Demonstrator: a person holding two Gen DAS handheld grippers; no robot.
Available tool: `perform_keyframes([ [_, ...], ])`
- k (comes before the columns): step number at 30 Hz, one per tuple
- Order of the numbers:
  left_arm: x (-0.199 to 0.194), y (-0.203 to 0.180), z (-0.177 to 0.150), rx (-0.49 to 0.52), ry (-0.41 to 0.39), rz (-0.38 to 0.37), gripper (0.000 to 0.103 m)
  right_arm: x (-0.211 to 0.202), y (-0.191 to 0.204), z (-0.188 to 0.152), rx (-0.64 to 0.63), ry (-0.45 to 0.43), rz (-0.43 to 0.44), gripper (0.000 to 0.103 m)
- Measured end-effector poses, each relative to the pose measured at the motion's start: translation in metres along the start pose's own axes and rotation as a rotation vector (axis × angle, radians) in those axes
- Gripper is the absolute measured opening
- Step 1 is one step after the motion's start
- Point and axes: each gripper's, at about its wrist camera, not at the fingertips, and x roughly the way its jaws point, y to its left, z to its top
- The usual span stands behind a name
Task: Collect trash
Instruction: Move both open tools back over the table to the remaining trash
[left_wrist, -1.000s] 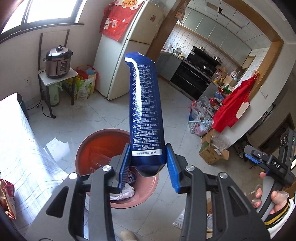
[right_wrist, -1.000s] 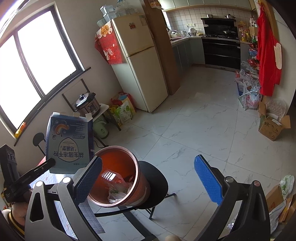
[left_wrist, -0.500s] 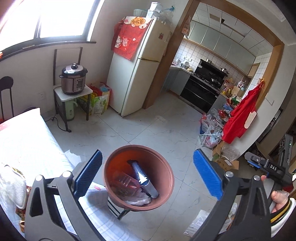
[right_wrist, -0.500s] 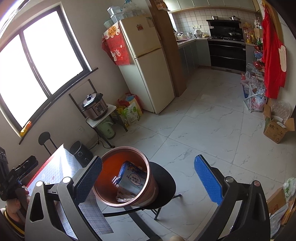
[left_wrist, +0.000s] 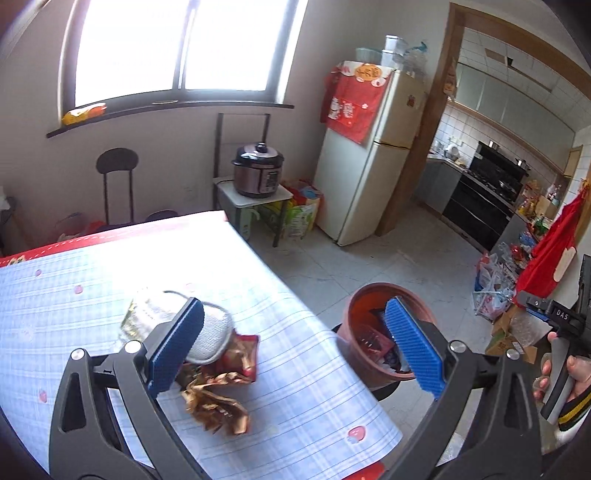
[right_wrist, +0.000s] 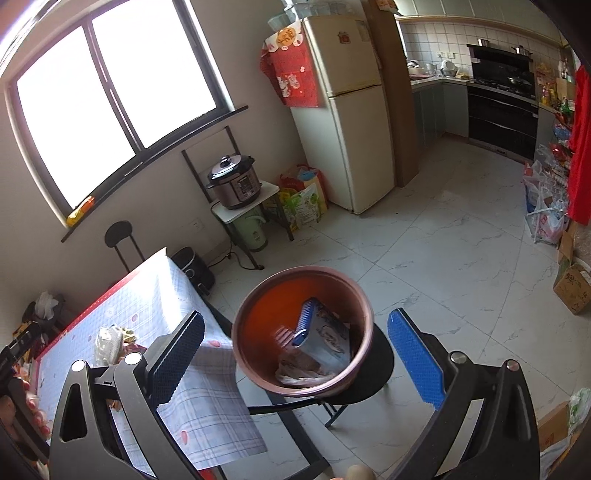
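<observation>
A brown-red bin (right_wrist: 301, 328) stands on a black stool (right_wrist: 373, 373) beside the table; a blue carton (right_wrist: 321, 334) lies inside it on other trash. The bin also shows in the left wrist view (left_wrist: 369, 314). My left gripper (left_wrist: 291, 349) is open and empty above the table (left_wrist: 92, 280), over a pile of trash: a crumpled gold wrapper (left_wrist: 218, 404), a red wrapper (left_wrist: 242, 354), a grey-white mesh item (left_wrist: 212, 336) and a clear bag (left_wrist: 147, 310). My right gripper (right_wrist: 295, 363) is open and empty above the bin.
A fridge (right_wrist: 347, 140), a pressure cooker (right_wrist: 234, 182) on a small stand, a black chair (left_wrist: 116, 184) and bags on the floor surround the table. A cardboard box (right_wrist: 572, 288) sits at the right. The table edge runs next to the bin.
My left gripper opened and dropped the blue carton into the bin, then swung left over the table's trash pile. My right gripper moved closer above the bin.
</observation>
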Motion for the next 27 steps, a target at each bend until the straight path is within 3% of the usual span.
perform_keyframes([
  [4, -0.026, 0.049, -0.023, -0.081, 0.001, 0.102, 0.097, 0.017, 0.042, -0.008, -0.037, 0.037, 0.057, 0.098],
  [13, -0.077, 0.137, -0.065, -0.239, -0.018, 0.217, 0.097, 0.048, 0.144, -0.031, -0.172, 0.125, 0.185, 0.098],
  [27, -0.125, 0.249, -0.112, -0.379, -0.020, 0.331, 0.097, 0.103, 0.297, -0.119, -0.394, 0.301, 0.233, 0.098],
])
